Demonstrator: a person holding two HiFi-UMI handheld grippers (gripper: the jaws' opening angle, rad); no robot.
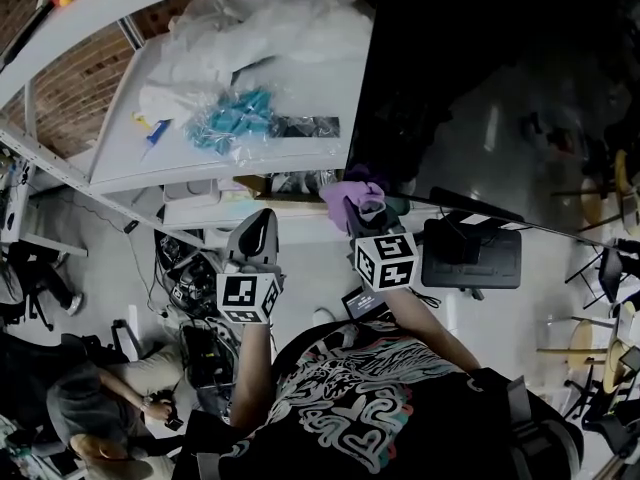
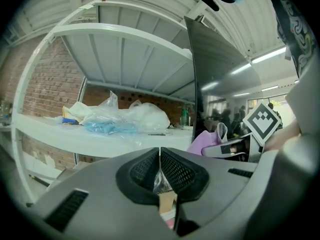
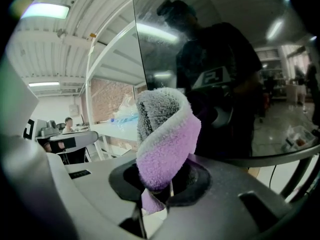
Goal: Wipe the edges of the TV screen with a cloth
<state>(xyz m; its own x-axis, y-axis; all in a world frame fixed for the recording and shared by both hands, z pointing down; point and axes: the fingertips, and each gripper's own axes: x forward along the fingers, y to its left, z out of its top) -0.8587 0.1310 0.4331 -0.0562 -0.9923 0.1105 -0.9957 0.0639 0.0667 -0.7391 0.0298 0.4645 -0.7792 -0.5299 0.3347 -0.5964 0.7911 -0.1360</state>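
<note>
Head view: outstretched right gripper [image 1: 366, 214] pinches cloth [image 1: 349, 192] beside TV screen [image 1: 480, 68].

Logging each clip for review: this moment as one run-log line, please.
left gripper: shut, empty | right gripper: shut on cloth | cloth: beside TV screen corner, contact unclear

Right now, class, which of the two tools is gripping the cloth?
The right tool, the one nearer the TV screen: a purple cloth is pinched between its jaws. The left tool has its jaws shut together with nothing between them.
</note>
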